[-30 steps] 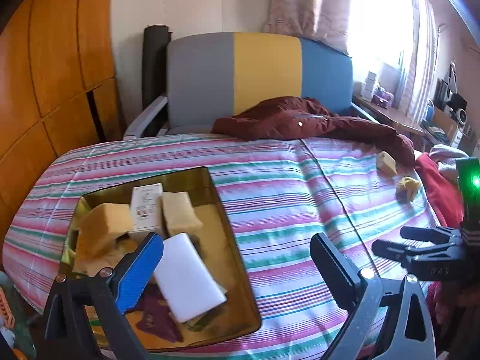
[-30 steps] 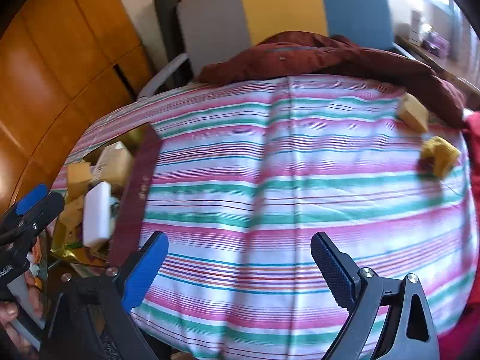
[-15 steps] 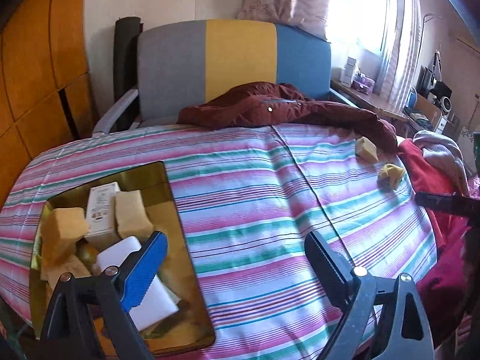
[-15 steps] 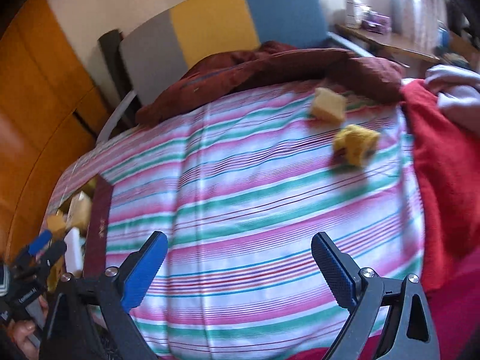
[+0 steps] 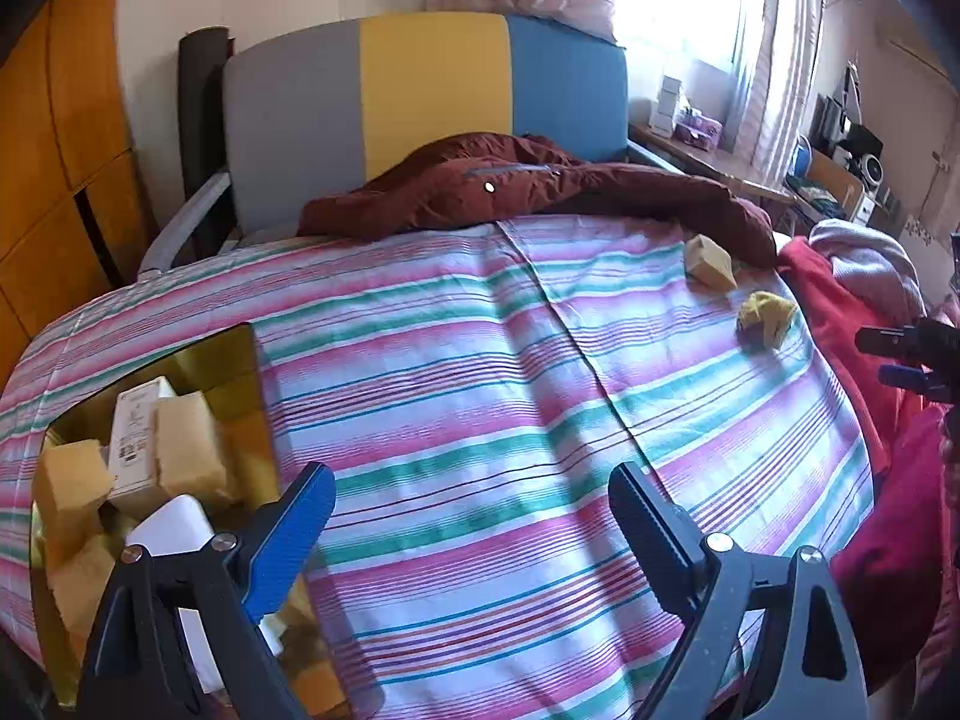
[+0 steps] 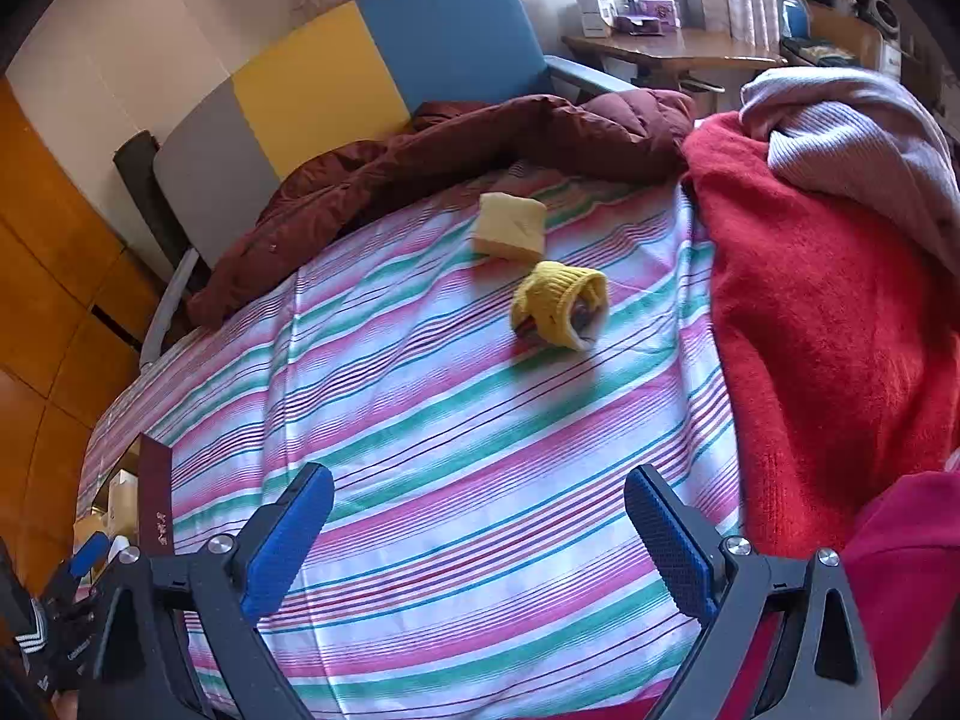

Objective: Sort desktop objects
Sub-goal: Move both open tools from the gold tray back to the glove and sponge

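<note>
Striped tabletop (image 6: 456, 420): gold tray (image 5: 234, 354) far left already holds several sponges; sponge block (image 6: 510, 227) and yellow sock (image 6: 561, 304) remain. Both claws, left claw (image 5: 474, 516) and right claw (image 6: 480, 516), spread, empty.

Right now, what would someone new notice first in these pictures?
Probably the striped cloth that fills both views, with a yellow rolled sock and a pale sponge block lying close together near its far right. At the left edge a gold tray holds more sponge blocks and a white box.

Striped woven cloth cover (image 6: 480, 432), porous foam sponge (image 6: 510, 225), knitted (ribbed) yellow sock (image 6: 555, 303), glossy gold tray (image 5: 210, 354)
</note>
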Demonstrator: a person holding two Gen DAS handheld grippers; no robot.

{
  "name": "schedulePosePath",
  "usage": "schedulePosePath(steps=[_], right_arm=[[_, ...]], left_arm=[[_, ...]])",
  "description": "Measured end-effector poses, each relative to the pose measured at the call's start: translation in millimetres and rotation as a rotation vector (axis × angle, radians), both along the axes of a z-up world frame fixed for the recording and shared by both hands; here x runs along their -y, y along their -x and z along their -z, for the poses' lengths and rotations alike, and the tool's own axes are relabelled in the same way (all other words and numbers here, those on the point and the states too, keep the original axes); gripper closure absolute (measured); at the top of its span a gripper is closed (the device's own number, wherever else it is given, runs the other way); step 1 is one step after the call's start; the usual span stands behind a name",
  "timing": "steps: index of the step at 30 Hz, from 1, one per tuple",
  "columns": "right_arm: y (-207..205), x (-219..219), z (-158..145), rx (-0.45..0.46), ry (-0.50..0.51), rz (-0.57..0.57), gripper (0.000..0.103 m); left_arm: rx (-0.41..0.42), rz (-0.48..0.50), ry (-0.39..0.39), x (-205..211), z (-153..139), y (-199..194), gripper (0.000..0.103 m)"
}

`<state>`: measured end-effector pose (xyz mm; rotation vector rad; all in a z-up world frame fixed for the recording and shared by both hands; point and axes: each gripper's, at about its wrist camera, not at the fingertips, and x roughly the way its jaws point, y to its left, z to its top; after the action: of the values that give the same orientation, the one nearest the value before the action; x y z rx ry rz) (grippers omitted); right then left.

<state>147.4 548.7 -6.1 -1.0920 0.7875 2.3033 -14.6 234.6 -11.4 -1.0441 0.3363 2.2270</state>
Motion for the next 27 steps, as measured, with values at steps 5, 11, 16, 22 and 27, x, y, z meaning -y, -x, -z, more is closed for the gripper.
schedulePosePath(steps=[5,11,16,22,27], right_arm=[[2.3,-16.2,6.3,0.015,0.001,0.020,0.005],[14.6,-36.6,11.8,0.055,-0.026,0.024,0.005],[32.4,-59.6,20.7,0.091,-0.050,0.017,0.005],[57.5,-95.0,37.0,0.117,-0.051,0.035,0.005],[86.8,-113.2,59.7,0.161,-0.046,0.004,0.005]], left_arm=[[0.035,0.009,0.012,-15.2,10.1,1.5,0.009],[0.066,0.039,0.033,-35.9,22.2,2.1,0.014],[0.141,0.019,0.032,-47.0,36.7,13.4,0.014],[0.211,0.034,0.030,-62.9,50.9,23.0,0.014],[0.228,0.073,0.026,-87.1,52.4,29.1,0.014]])
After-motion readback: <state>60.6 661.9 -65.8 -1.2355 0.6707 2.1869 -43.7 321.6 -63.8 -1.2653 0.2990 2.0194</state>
